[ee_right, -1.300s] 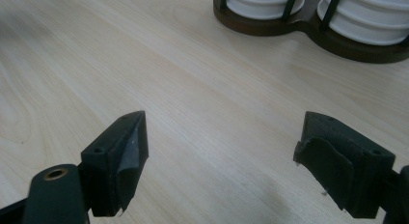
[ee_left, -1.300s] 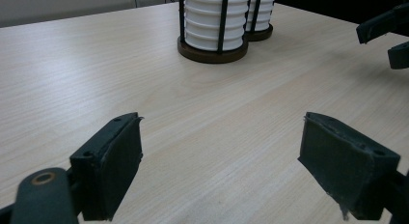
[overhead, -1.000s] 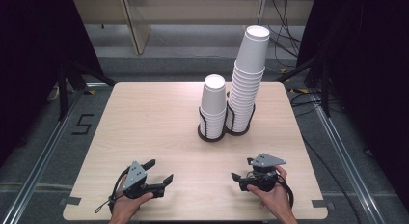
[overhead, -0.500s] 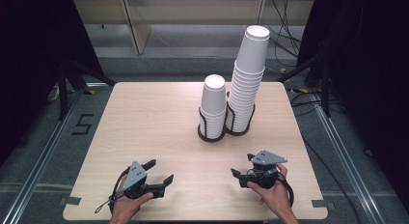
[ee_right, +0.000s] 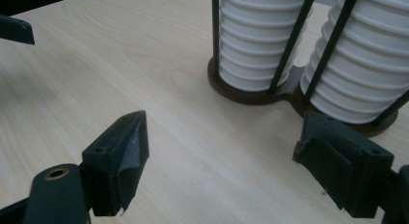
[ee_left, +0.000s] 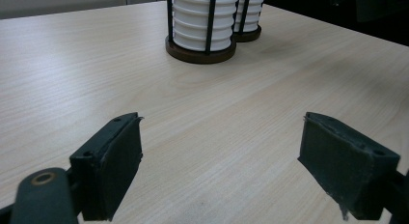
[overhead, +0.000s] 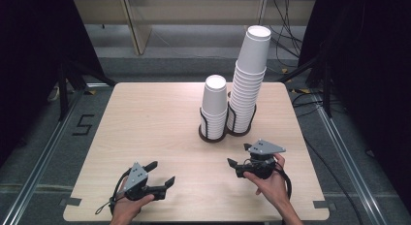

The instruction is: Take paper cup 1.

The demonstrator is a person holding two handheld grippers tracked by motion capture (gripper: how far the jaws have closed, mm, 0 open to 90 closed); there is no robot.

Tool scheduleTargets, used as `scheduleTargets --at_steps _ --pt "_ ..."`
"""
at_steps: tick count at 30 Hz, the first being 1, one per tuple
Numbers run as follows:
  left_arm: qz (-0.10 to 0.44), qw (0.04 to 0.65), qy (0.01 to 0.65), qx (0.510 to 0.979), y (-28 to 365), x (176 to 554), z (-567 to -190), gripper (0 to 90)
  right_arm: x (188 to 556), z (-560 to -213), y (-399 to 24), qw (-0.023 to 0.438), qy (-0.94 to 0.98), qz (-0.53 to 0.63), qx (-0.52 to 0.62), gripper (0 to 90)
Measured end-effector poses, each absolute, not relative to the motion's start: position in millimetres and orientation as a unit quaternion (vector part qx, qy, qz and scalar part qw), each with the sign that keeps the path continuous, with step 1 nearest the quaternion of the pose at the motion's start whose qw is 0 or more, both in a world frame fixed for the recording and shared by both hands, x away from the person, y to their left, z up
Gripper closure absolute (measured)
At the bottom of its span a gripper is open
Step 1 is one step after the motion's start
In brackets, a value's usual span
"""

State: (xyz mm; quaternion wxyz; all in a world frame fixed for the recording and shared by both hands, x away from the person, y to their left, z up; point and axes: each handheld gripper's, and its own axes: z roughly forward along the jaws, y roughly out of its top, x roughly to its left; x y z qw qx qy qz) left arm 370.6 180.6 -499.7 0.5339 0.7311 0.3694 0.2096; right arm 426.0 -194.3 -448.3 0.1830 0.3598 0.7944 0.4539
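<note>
Since the earlier frame, the right tool (overhead: 236, 163) has lifted slightly toward the cup stacks (overhead: 214, 106) in their holder (overhead: 213, 136), at its 12 o'clock. Both tools, left tool (overhead: 161, 173) included, stand wide apart over the bench (overhead: 145, 118), holding nothing.

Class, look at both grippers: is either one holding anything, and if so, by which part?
Nothing is held. The left gripper and the right gripper both stand open over bare table, short of the cup stacks.

Bright, even light; perhaps slightly soft.
</note>
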Motion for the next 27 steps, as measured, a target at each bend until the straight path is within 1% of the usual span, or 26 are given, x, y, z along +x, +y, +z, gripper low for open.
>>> scheduleTargets --at_steps 3,4,6,10,11,12,18,23,27 --pt "0.209 0.532 0.37 0.732 180.7 370.1 -499.8 14.6 430.0 -445.5 -191.9 0.184 0.796 0.455 0.355 19.2" --pt "0.208 0.532 0.37 0.732 180.6 370.1 -499.8 14.6 431.5 -445.0 -190.3 0.178 0.795 0.458 0.356 19.2" --pt "0.208 0.531 0.37 0.733 180.5 370.2 -499.9 14.6 436.0 -444.1 -188.8 0.184 0.795 0.462 0.348 19.2" --pt "0.208 0.533 0.373 0.731 180.9 370.3 -499.7 14.6 440.4 -438.3 -184.8 0.178 0.788 0.466 0.361 19.2" --pt "0.209 0.533 0.373 0.73 181.0 370.4 -499.7 14.6 442.4 -435.6 -184.8 0.19 0.791 0.463 0.353 19.1" --pt "0.208 0.532 0.374 0.731 181.0 370.3 -499.8 14.6 443.8 -434.0 -182.7 0.179 0.788 0.471 0.354 19.2" --pt "0.208 0.535 0.371 0.73 181.7 370.4 -499.9 14.6 451.8 -418.4 -174.7 0.199 0.784 0.473 0.349 19.1" --pt "0.207 0.536 0.373 0.728 182.1 370.8 -500.2 14.6 456.9 -408.3 -169.6 0.202 0.78 0.477 0.351 19.0" --pt "0.205 0.533 0.373 0.731 182.2 370.8 -500.1 14.6 467.6 -398.0 -164.6 0.217 0.773 0.488 0.343 19.0"
